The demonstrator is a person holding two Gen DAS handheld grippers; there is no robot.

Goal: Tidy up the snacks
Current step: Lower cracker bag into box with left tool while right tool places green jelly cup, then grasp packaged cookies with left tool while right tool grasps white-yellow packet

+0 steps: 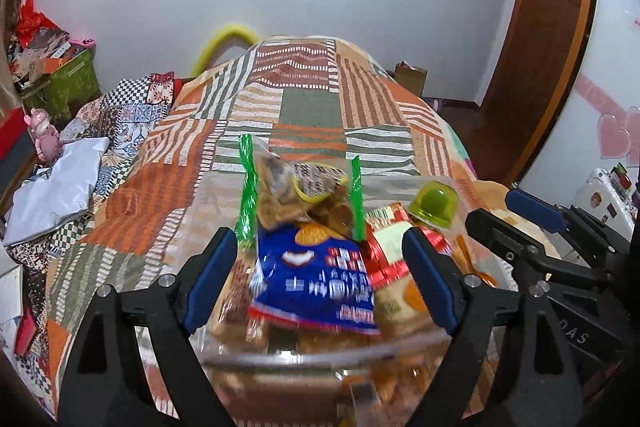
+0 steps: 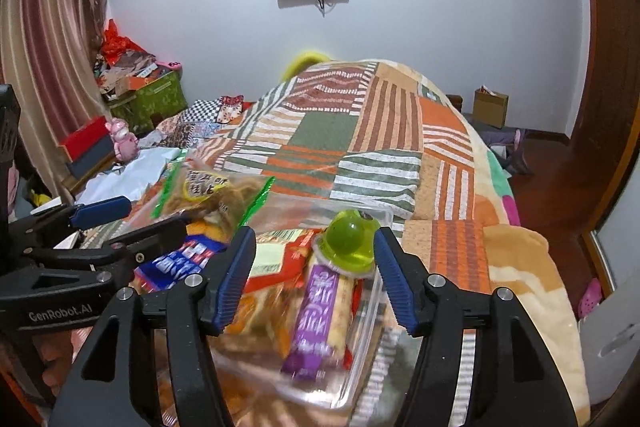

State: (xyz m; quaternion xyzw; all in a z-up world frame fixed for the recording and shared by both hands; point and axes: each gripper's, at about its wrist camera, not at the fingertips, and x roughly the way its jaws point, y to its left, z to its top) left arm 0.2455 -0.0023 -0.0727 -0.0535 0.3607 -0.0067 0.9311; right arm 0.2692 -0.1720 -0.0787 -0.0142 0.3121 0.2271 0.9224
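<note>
both grippers hang over the clear tub [image 2: 362,367] of snacks on the bed, left gripper [image 1: 320,275] spread wide above the blue packet [image 1: 316,279], right gripper [image 2: 316,279] partly open and empty

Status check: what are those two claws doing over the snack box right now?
Left gripper open, right gripper open, both empty. Clear box full of snacks on the blanket. Nothing in the way.
</note>
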